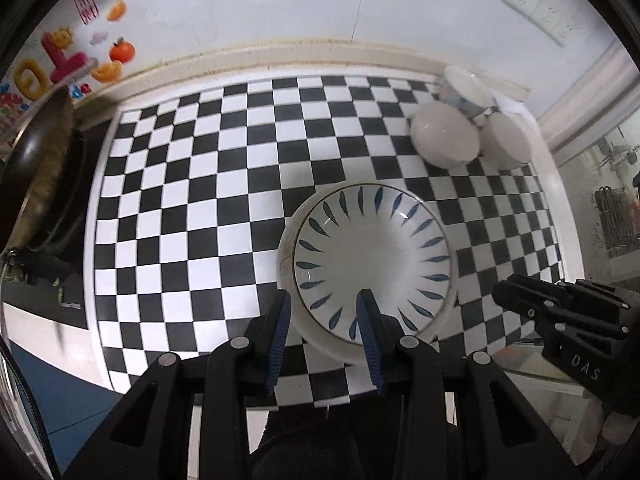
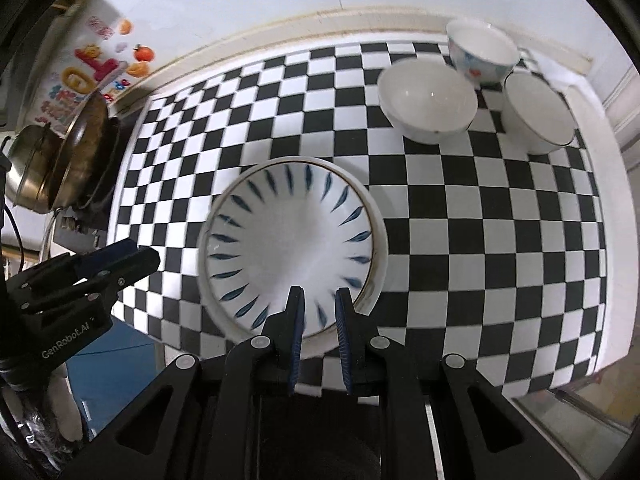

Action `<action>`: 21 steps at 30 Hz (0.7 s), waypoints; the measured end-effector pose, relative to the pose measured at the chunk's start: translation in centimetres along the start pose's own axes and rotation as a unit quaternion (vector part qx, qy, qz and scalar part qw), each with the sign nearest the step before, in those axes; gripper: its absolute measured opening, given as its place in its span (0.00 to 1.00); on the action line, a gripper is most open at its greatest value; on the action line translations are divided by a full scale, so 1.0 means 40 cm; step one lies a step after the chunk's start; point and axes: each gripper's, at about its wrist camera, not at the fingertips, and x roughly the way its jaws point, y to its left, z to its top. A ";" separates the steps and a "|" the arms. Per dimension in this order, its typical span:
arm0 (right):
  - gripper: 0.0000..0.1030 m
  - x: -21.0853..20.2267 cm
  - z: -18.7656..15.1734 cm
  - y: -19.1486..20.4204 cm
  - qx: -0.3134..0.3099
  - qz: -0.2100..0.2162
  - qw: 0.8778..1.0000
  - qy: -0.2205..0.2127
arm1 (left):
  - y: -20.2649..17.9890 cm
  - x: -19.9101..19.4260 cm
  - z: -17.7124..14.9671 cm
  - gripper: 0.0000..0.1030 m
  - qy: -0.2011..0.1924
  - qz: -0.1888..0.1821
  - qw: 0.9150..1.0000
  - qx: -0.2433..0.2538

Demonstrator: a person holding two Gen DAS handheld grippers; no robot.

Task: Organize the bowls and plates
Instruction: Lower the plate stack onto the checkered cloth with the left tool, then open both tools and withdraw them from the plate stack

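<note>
Checkered black-and-white cloth covers the surface, and the blue-leaf plate lies flat on a plain white plate near its front edge, with three bowls well apart beyond it at the far right corner. My right gripper hangs low over the plate's near rim, jaws slightly apart and empty; my left gripper straddles that rim, jaws wider, holding nothing. I judge a level, square pinch on the rim best.
</note>
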 end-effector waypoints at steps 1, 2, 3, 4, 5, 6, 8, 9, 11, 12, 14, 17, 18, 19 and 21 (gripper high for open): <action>0.22 -0.024 -0.015 0.012 -0.002 0.000 1.000 -0.007 | 0.001 -0.017 -0.008 0.31 -0.005 0.002 1.000 0.000; 0.26 -0.042 -0.027 0.018 -0.002 0.000 1.000 -0.012 | -0.002 -0.031 -0.016 0.31 -0.009 0.005 1.000 0.001; 0.29 -0.060 -0.035 0.024 -0.002 -0.001 1.000 -0.017 | -0.003 -0.048 -0.023 0.32 -0.014 0.006 1.000 0.000; 0.30 -0.081 -0.047 0.031 -0.003 -0.004 1.000 -0.024 | -0.001 -0.067 -0.032 0.33 -0.021 0.006 1.000 -0.001; 0.33 -0.103 -0.059 0.038 -0.004 -0.008 0.999 -0.032 | -0.001 -0.085 -0.041 0.34 -0.027 0.007 1.000 -0.002; 0.37 -0.120 -0.068 0.044 -0.005 -0.012 0.999 -0.038 | -0.003 -0.097 -0.046 0.35 -0.033 0.007 0.999 0.005; 0.41 -0.148 -0.081 0.054 -0.005 -0.019 0.999 -0.049 | -0.003 -0.125 -0.059 0.38 -0.043 0.007 0.999 0.006; 0.45 -0.169 -0.091 0.062 -0.004 -0.023 0.998 -0.056 | -0.002 -0.141 -0.066 0.43 -0.047 0.005 0.999 0.006; 0.51 -0.199 -0.105 0.074 -0.005 -0.024 0.998 -0.066 | -0.001 -0.166 -0.078 0.52 -0.055 -0.001 0.998 0.003; 0.55 -0.209 -0.111 0.078 -0.004 -0.023 0.997 -0.070 | 0.000 -0.181 -0.084 0.58 -0.060 -0.004 0.998 0.003; 0.63 -0.240 -0.126 0.092 -0.005 -0.022 0.997 -0.080 | -0.003 -0.205 -0.095 0.62 -0.069 -0.006 0.998 0.003; 0.74 -0.278 -0.141 0.108 -0.007 -0.025 0.995 -0.097 | -0.008 -0.233 -0.111 0.72 -0.079 -0.005 0.997 0.004; 0.77 -0.292 -0.148 0.113 -0.006 -0.027 0.994 -0.102 | -0.009 -0.241 -0.115 0.85 -0.080 -0.003 0.997 0.004; 0.78 -0.307 -0.155 0.116 -0.004 -0.032 0.994 -0.108 | -0.009 -0.251 -0.122 0.87 -0.086 -0.001 0.996 0.004; 0.81 -0.326 -0.165 0.123 -0.004 -0.042 0.993 -0.113 | -0.008 -0.268 -0.135 0.87 -0.096 0.002 0.995 0.000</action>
